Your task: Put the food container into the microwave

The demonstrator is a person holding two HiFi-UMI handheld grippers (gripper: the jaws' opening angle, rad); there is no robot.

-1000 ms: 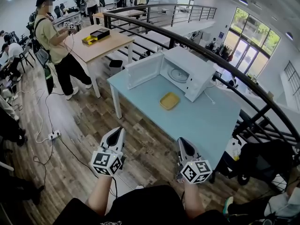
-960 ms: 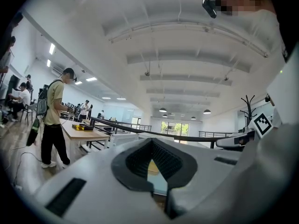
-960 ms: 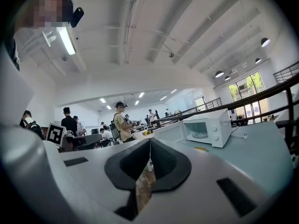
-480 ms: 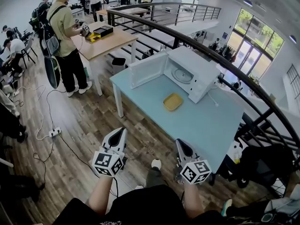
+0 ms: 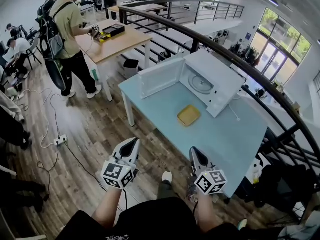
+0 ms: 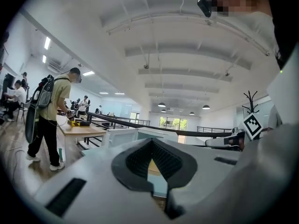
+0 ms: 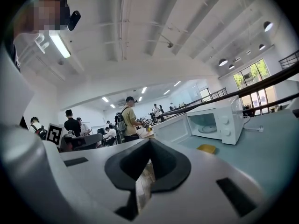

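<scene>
A shallow yellow food container (image 5: 189, 115) lies on the light blue table (image 5: 220, 134), just in front of the white microwave (image 5: 215, 79). The microwave's door (image 5: 157, 77) hangs open to the left, and its glass turntable shows inside. In the right gripper view the container (image 7: 206, 148) and the microwave (image 7: 217, 122) stand ahead to the right. My left gripper (image 5: 133, 142) and right gripper (image 5: 193, 150) hover over the wooden floor, short of the table's near edge. Each is shut with nothing held. The left gripper (image 6: 152, 142) and the right gripper (image 7: 149, 142) both show jaws closed together.
A curved black railing (image 5: 240, 64) runs behind the table. To the left a person with a backpack (image 5: 67, 31) stands at a wooden table (image 5: 117, 41). A power strip (image 5: 57, 143) and cables lie on the floor. A dark bag (image 5: 277, 184) sits by the table's right end.
The view has shifted toward the blue table, which now sits nearer and more central. The person at the wooden table has turned and stepped. Both grippers stay shut.
</scene>
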